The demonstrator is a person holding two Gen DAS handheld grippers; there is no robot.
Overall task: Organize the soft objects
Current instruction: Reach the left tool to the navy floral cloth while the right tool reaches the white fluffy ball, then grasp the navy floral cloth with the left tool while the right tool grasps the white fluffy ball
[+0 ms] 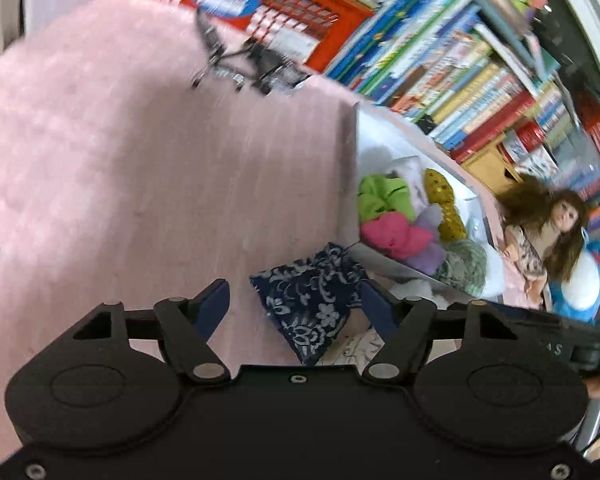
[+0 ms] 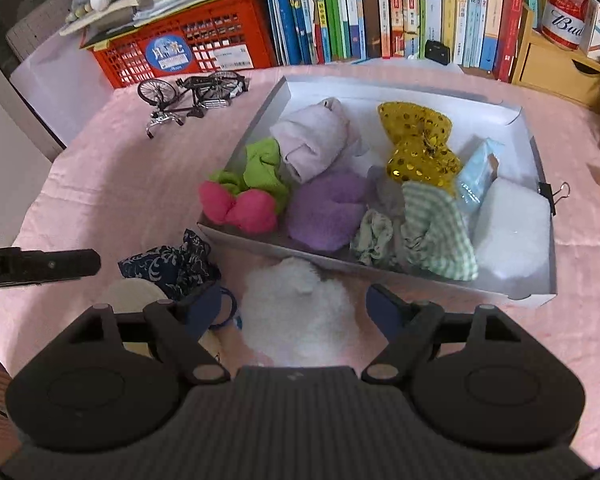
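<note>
A white box (image 2: 512, 114) on the pink cloth holds several soft items: a pink and green scrunchie (image 2: 240, 200), a lilac cloth, a purple fluffy piece (image 2: 324, 208), a gold sequin bow (image 2: 420, 144) and a green checked cloth (image 2: 436, 228). The box also shows in the left wrist view (image 1: 370, 130). A navy floral pouch (image 1: 312, 300) lies between my open left gripper's (image 1: 296, 306) fingers; it also shows in the right wrist view (image 2: 172, 264). My right gripper (image 2: 296, 306) is open around a white fluffy ball (image 2: 296, 308) just outside the box's near wall.
A model bicycle (image 2: 192, 96) and a red crate (image 2: 180, 46) stand behind the box. A row of books (image 2: 380, 8) and a red can (image 2: 566, 10) line the back. A doll (image 1: 548, 232) sits at the right. A cream round item (image 2: 132, 296) lies by the pouch.
</note>
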